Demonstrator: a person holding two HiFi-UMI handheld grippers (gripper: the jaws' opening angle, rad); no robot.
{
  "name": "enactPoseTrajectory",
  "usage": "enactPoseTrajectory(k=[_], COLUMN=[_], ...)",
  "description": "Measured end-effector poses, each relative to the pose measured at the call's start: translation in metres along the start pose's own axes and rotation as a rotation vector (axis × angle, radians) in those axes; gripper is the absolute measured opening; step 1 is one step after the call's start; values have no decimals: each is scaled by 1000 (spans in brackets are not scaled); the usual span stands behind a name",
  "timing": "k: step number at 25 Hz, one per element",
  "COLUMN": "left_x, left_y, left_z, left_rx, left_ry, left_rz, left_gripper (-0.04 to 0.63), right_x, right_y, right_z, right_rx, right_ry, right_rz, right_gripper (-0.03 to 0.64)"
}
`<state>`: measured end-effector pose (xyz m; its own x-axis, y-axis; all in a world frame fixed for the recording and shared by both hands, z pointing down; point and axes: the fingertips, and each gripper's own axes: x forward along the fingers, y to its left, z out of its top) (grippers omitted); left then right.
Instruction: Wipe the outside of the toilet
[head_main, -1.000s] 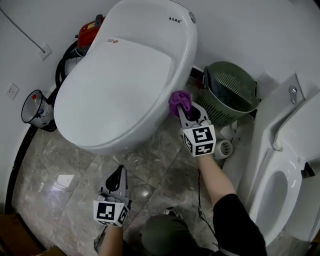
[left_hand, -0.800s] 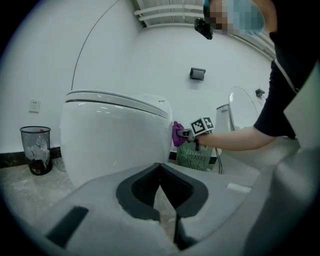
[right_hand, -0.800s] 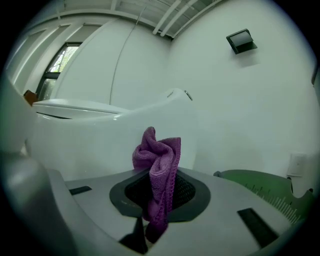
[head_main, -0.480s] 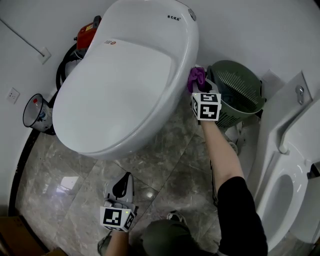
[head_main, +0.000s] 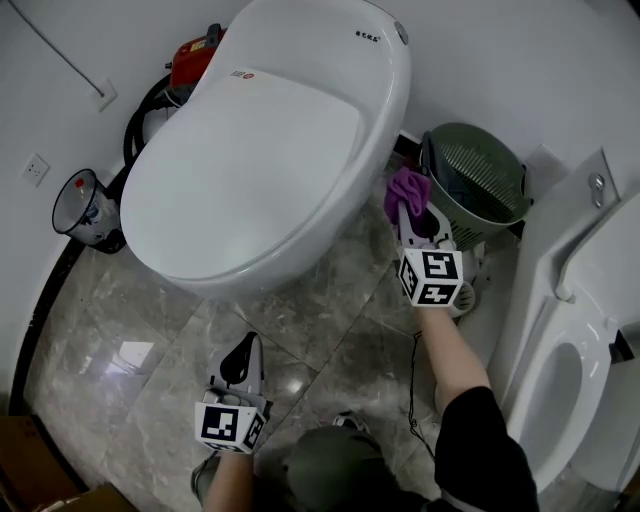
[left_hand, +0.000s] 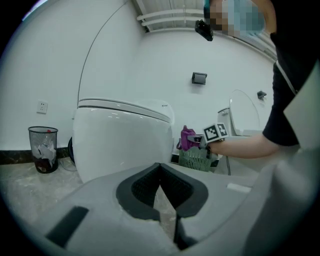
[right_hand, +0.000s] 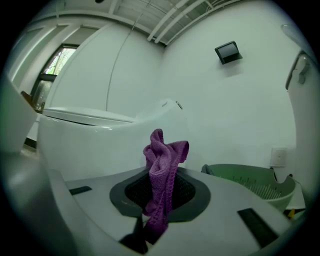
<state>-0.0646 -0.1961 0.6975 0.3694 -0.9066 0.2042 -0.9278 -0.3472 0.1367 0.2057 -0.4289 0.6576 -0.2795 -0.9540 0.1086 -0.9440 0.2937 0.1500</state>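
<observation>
A white toilet (head_main: 270, 150) with its lid down fills the upper middle of the head view; its side wall also shows in the left gripper view (left_hand: 120, 137) and the right gripper view (right_hand: 95, 142). My right gripper (head_main: 414, 222) is shut on a purple cloth (head_main: 404, 190), which sticks up between the jaws (right_hand: 162, 170). The cloth is just off the toilet's right side, between the bowl and a green basket; whether it touches the bowl I cannot tell. My left gripper (head_main: 241, 362) is shut and empty, low over the floor in front of the bowl.
A green slotted basket (head_main: 480, 180) stands right of the toilet. A second white toilet (head_main: 565, 340) with raised lid is at the far right. A wire bin (head_main: 85, 210) and a red device (head_main: 195, 60) with black hose sit at the left wall. Marble tiles (head_main: 120, 360) cover the floor.
The right gripper with the cloth moved up along the toilet's right side toward the back, then came back down and forward beside the basket. The left gripper stayed nearly still.
</observation>
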Motion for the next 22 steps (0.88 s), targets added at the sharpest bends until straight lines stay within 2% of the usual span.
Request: enactPoseTrajectory(k=[4, 7, 11, 13, 18, 22], left_x=[-6, -11, -18, -22, -34, -41], left_y=[1, 3, 5, 9, 19, 26], left_z=[-2, -5, -7, -8, -10, -11], left_rx=[-13, -24, -21, -21, -5, -9], left_ry=[-14, -15, -25, -25, -21, -8], left_rz=[-2, -1, -8, 0, 17, 46], left_gripper=[0, 1, 1, 1, 2, 1], right_x=[-64, -104, -134, -137, -118, -98], right_y=[60, 120, 204, 239, 294, 311], right_z=[-11, -24, -37, -44, -45, -44], right_rx=[-6, -10, -50, -51, -36, -50], right_ry=[-35, -49, -72, -63, -74, -93], right_rz=[128, 258, 461, 526, 590, 597], right_gripper=[63, 63, 63, 63, 63, 63])
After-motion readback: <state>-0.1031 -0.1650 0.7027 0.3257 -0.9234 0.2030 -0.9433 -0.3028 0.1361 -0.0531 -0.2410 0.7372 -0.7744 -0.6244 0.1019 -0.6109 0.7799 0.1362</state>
